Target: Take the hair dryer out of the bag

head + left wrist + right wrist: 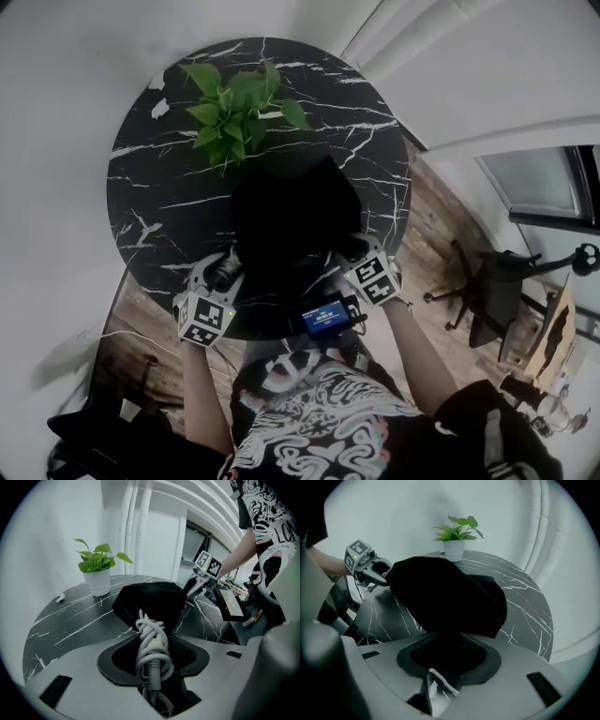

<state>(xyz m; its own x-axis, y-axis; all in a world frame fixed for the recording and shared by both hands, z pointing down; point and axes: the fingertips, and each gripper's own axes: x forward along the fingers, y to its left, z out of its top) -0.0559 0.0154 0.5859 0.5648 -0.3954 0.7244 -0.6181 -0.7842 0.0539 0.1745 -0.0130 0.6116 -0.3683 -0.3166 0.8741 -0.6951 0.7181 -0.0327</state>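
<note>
Both of my grippers are closed on something. My left gripper (pixel 223 270) is clamped on a coiled bundle of white cord (pixel 151 644), which fills the gap between its jaws and runs straight ahead along the line they point. Just beyond the tips, the coil disappears into the mouth of the black bag (pixel 151 603). My right gripper (pixel 351 251) pinches a fold of that same bag (pixel 445 597), and the dark cloth bunches down into its jaws.

I cannot see the hair dryer's body in any view. I judge it is inside the bag at the far end of the cord. That puts it ahead of my left gripper, toward the middle of the round black marble table (pixel 150 187). The bag lies slumped on that table between my two grippers, with the left on its near-left edge and the right on its near-right edge. A potted plant (pixel 239 112) stands well behind the bag.

The coming move depends on that line. The cord's long axis points into the bag, so the dryer should come out back along it, toward me. My left gripper is the one that has the cord, so it should do the pulling while the right holds the cloth back.
</note>
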